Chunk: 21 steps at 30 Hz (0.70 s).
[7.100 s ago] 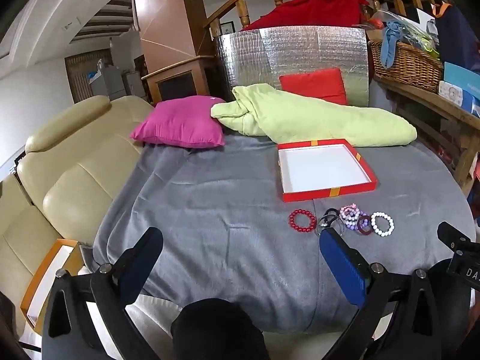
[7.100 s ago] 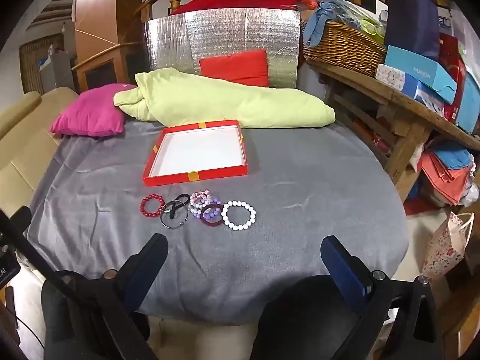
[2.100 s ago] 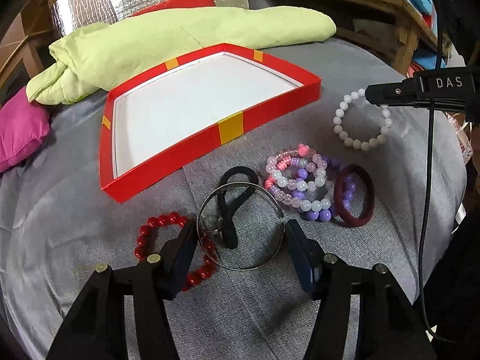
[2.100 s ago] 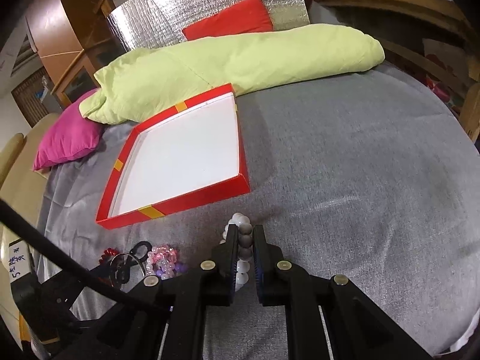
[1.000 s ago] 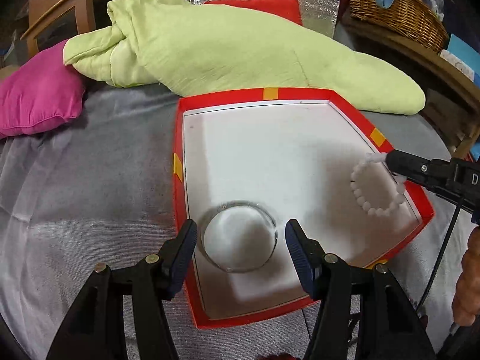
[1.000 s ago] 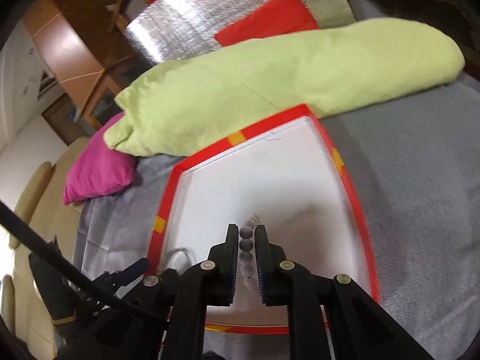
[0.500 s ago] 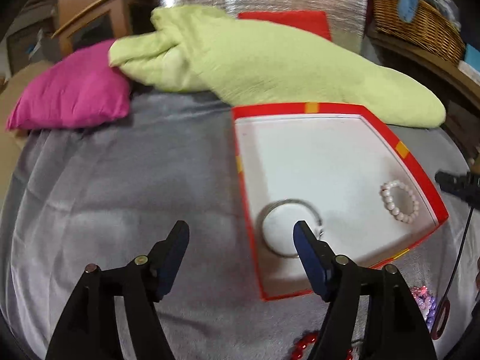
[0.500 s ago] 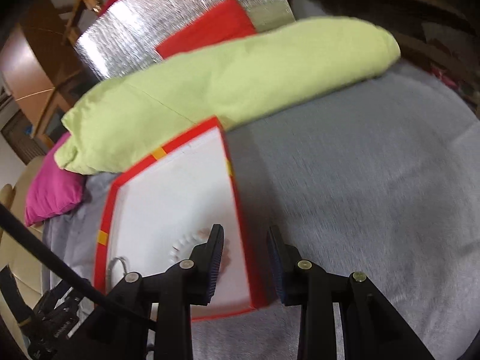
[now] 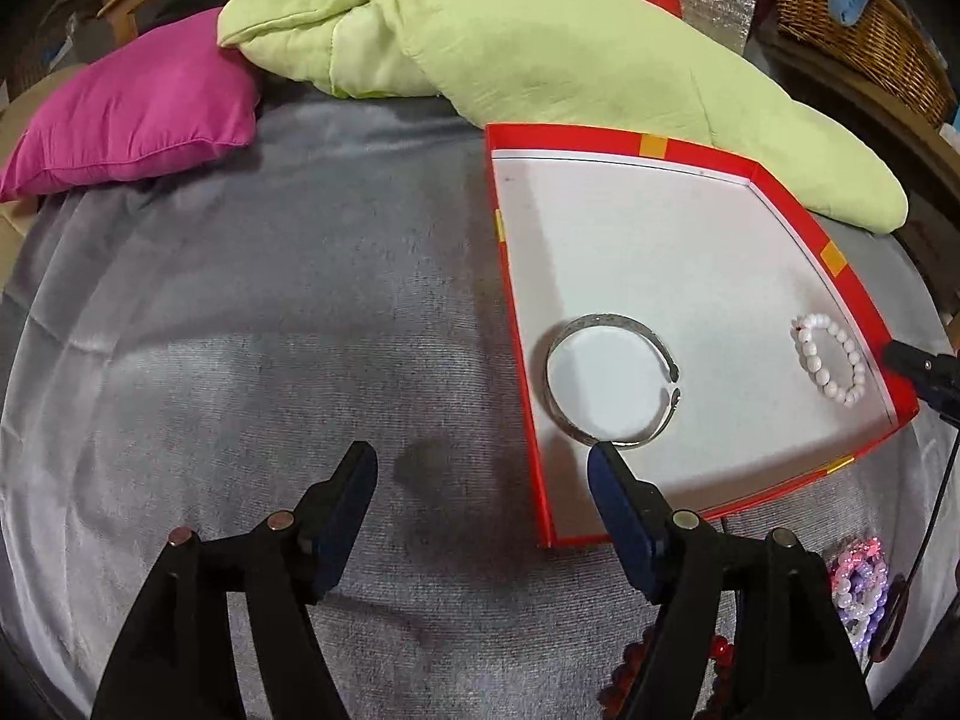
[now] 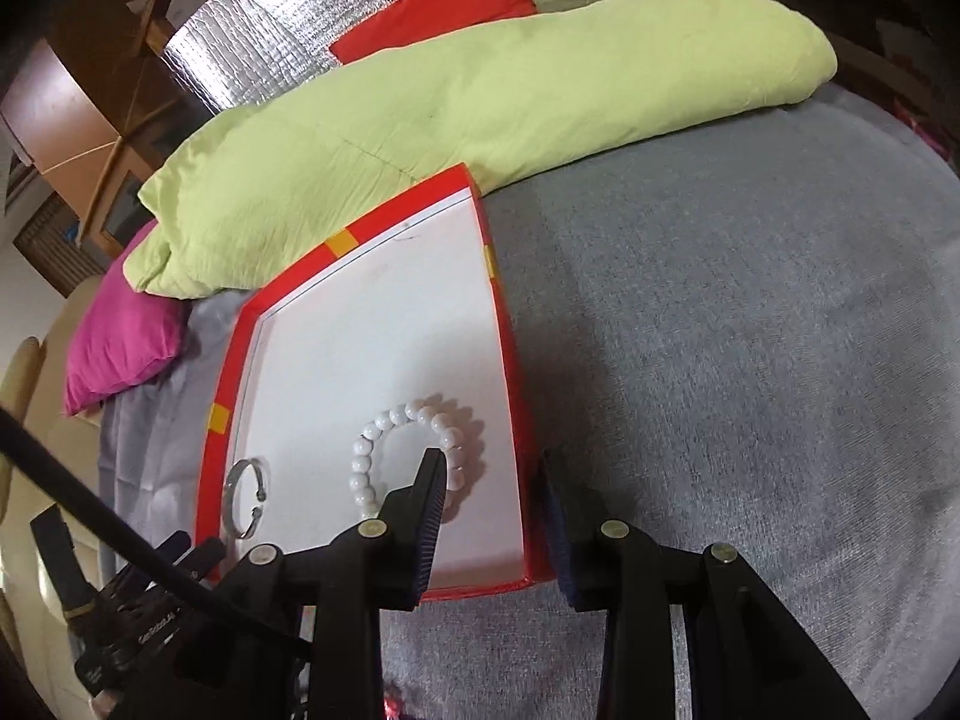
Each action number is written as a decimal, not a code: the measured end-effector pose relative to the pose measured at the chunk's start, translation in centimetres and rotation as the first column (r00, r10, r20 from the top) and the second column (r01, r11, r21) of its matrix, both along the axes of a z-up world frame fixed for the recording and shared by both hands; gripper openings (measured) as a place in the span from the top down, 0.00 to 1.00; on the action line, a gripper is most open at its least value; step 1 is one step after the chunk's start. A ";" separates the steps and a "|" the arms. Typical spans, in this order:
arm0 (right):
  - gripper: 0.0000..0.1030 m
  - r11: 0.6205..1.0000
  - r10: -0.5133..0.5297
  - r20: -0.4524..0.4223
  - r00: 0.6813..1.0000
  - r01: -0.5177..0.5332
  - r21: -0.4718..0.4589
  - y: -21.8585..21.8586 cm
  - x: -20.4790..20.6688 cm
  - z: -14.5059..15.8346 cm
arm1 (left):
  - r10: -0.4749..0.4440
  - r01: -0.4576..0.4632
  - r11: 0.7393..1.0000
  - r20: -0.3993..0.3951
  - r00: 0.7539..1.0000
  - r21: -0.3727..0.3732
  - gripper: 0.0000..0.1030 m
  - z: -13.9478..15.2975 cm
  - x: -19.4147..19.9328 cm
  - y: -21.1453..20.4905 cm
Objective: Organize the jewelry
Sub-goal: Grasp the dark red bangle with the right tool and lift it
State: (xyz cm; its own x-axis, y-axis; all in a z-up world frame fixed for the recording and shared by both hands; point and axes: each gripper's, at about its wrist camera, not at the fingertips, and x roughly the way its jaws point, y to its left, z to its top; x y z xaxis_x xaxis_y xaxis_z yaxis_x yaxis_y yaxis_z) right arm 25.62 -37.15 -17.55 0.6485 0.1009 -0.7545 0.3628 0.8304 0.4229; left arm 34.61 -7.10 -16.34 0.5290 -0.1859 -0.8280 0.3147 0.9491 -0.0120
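Sorting status: 2 pieces lie inside the red box (image 9: 837, 261), on its white floor; I judge the task is only partly done

Silver bangle (image 9: 612, 381): flat in the box near its left wall, apart from the other piece

White bead bracelet (image 9: 831, 366): flat in the box, close to the right wall but not touching it, as far as I can tell

Left gripper (image 9: 480, 471): fingers spread wide, holding nothing, above the grey blanket (image 9: 270, 330) at the near left corner of the box

Right gripper (image 10: 489, 480): fingers apart and empty; 1 finger is over the box floor, the other outside the right wall

Pieces left outside: a pink and purple bead bracelet (image 9: 861, 582), a dark ring-shaped band (image 9: 894, 615) and a red bead bracelet (image 9: 672, 657) lie on the blanket in front of the box, partly hidden behind the left gripper

Risk 1: the right gripper stands across the box wall, so a low sideways move could push the light box and make both pieces slide

Risk 2: the remaining bracelets lie close together, so 1 pinch may catch 2 of them, or snag the soft blanket

Risk 3: round beads can roll out from between the fingers if the grip takes only 1 bead

Other things: a green quilt (image 9: 540, 42) touches the far side of the box; a pink cushion (image 9: 132, 102) is well apart
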 end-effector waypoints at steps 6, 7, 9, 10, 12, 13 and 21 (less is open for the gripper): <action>0.66 0.998 0.036 -0.026 0.999 -0.037 -0.057 0.1 -2.3 1.3 | -0.038 0.036 0.999 0.048 0.998 0.030 0.29 1.3 -1.8 0.0; 0.66 0.996 0.058 -0.039 0.998 -0.060 -0.064 0.3 -3.0 1.4 | -0.052 0.050 0.998 0.067 0.996 0.040 0.29 1.7 -2.6 0.1; 0.66 0.990 0.110 -0.067 0.992 -0.115 -0.084 0.9 -4.3 1.4 | -0.083 0.079 0.995 0.076 0.994 0.054 0.29 2.0 -4.0 0.2; 0.66 0.987 0.128 -0.073 0.989 -0.134 -0.093 1.2 -4.8 1.4 | -0.097 0.093 0.994 0.076 0.992 0.061 0.29 2.1 -4.6 0.1; 0.66 0.975 0.171 -0.085 0.982 -0.181 -0.131 2.0 -6.4 1.4 | -0.129 0.123 0.989 0.075 0.989 0.076 0.29 2.1 -5.8 0.0; 0.66 0.969 0.185 -0.094 0.978 -0.197 -0.147 2.4 -7.4 1.3 | -0.148 0.141 0.987 0.076 0.986 0.083 0.29 2.0 -6.3 -0.1; 0.66 0.942 0.258 -0.181 0.949 -0.289 -0.171 4.8 -11.3 -1.1 | -0.283 0.280 0.959 0.066 0.957 0.053 0.29 2.0 -9.3 -1.1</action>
State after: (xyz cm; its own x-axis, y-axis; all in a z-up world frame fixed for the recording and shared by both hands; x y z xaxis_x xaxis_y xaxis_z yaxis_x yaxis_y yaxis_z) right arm 14.37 -32.36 -18.64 0.4905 0.1010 -0.8656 0.1576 0.9666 0.2022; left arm 25.34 -8.16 -14.37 0.5192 -0.3013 -0.7998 0.5678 0.8210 0.0593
